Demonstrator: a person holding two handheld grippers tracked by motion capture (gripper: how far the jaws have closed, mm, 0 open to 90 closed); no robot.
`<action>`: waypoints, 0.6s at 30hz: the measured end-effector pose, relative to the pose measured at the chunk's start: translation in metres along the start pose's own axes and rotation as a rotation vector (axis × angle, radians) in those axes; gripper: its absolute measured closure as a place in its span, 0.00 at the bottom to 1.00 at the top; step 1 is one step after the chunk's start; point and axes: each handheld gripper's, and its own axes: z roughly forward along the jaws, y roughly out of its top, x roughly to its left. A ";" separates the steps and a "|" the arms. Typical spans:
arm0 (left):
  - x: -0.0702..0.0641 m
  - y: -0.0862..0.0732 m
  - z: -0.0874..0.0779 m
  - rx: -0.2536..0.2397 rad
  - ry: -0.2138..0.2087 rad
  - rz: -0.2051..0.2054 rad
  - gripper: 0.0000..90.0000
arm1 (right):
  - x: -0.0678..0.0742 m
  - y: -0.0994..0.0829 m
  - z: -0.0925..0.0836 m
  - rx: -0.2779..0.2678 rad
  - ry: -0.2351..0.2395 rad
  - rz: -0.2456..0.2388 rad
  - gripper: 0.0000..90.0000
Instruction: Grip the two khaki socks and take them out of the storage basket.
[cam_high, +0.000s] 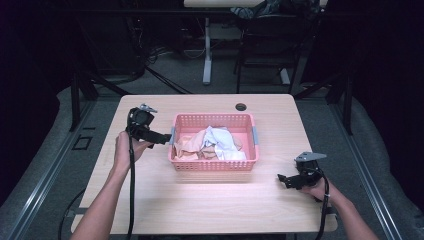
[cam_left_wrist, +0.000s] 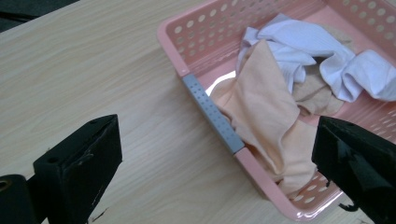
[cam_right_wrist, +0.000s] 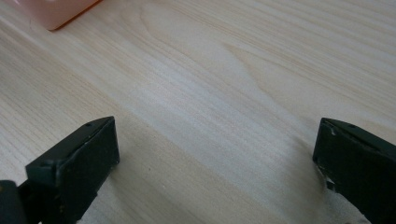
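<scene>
Pink basket (cam_right_wrist: 60, 11) cropped to corner, blurred.

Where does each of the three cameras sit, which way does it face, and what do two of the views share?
High view: above the person's side, looking forward and down on the table; both forearms show, with the left gripper and the right gripper.
Left gripper view: rides on the left gripper, looking between its open jaws at the pink basket and the clothes in it.
Right gripper view: rides on the right gripper, looking low along bare wood between its open jaws.
Shared: all three views show the basket; the right gripper view catches just a corner.
</scene>
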 end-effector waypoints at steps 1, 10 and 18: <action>-0.002 0.002 0.002 0.003 -0.009 0.004 0.02 | 0.000 0.000 0.000 0.000 0.000 0.000 0.00; -0.021 0.018 0.023 0.033 -0.048 0.042 0.03 | 0.000 0.000 0.000 0.000 0.000 0.000 0.00; -0.033 0.026 0.039 0.062 -0.068 0.064 0.06 | 0.000 0.000 0.000 0.000 0.000 0.000 0.00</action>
